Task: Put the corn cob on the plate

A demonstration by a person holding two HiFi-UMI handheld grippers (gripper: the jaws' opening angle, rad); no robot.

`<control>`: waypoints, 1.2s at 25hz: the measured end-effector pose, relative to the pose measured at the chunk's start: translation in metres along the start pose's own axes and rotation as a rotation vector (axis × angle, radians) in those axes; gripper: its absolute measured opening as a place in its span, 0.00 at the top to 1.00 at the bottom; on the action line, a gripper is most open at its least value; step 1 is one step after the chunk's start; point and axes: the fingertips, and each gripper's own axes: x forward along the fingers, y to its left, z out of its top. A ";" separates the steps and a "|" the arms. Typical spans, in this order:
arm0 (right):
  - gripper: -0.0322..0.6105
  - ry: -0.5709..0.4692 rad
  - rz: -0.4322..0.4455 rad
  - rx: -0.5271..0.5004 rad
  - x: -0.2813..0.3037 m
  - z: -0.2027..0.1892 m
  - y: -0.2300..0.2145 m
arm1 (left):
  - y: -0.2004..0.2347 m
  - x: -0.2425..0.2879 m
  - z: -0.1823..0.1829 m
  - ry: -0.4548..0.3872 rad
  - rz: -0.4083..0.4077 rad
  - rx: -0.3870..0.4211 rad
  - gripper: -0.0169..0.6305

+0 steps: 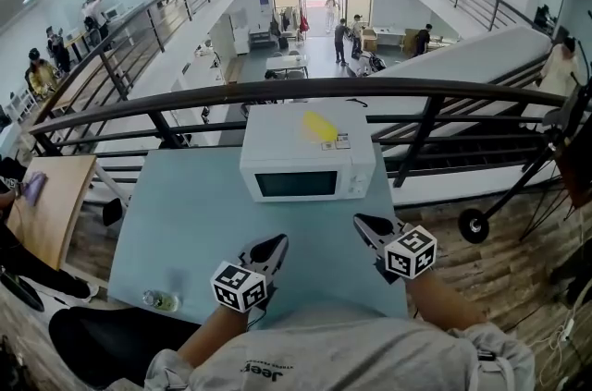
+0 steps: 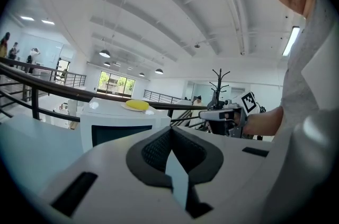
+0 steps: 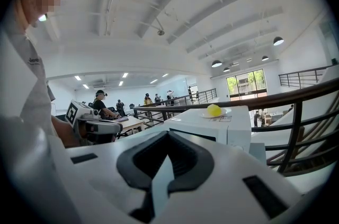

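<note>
Left gripper (image 1: 275, 244), right gripper (image 1: 363, 224): my jaws shut, empty | corn cob (image 1: 320, 126): beyond my fingertips, on plate (image 2: 125, 107) atop microwave (image 1: 305, 160) | risk: shut-jaw nudge rolls it off.

Yellow corn cob (image 1: 320, 125), white microwave (image 1: 310, 153), pale-blue table (image 1: 185, 213)

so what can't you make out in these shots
Inside of the microwave: head view, the dark door window hides it.
Plate under the corn cob: head view, white on the white top; only the gripper views show its rim.
Small clear thing at the table's near left corner: head view, too small to name.
Sticker by the cob: print too small in every view.
</note>
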 end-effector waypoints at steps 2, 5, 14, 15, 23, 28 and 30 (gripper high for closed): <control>0.92 0.001 -0.001 -0.002 0.000 -0.001 0.000 | 0.000 0.000 0.000 -0.001 0.001 0.002 0.95; 0.93 -0.001 0.001 -0.007 0.000 0.001 0.001 | 0.000 -0.002 0.000 -0.002 0.002 0.001 0.95; 0.93 -0.007 -0.003 0.002 -0.001 0.002 0.001 | -0.001 -0.002 0.001 -0.006 -0.003 0.003 0.95; 0.93 -0.007 -0.006 0.006 -0.002 0.002 -0.001 | -0.001 -0.001 0.001 -0.006 -0.003 0.002 0.95; 0.93 0.005 -0.001 -0.013 -0.001 0.002 0.000 | -0.001 -0.002 0.002 -0.007 -0.002 0.000 0.95; 0.93 0.006 0.005 -0.013 0.000 0.002 0.001 | 0.000 -0.002 0.001 -0.008 -0.003 0.000 0.95; 0.93 0.007 0.006 -0.015 0.000 0.002 0.001 | 0.000 -0.002 0.002 -0.008 -0.003 -0.001 0.95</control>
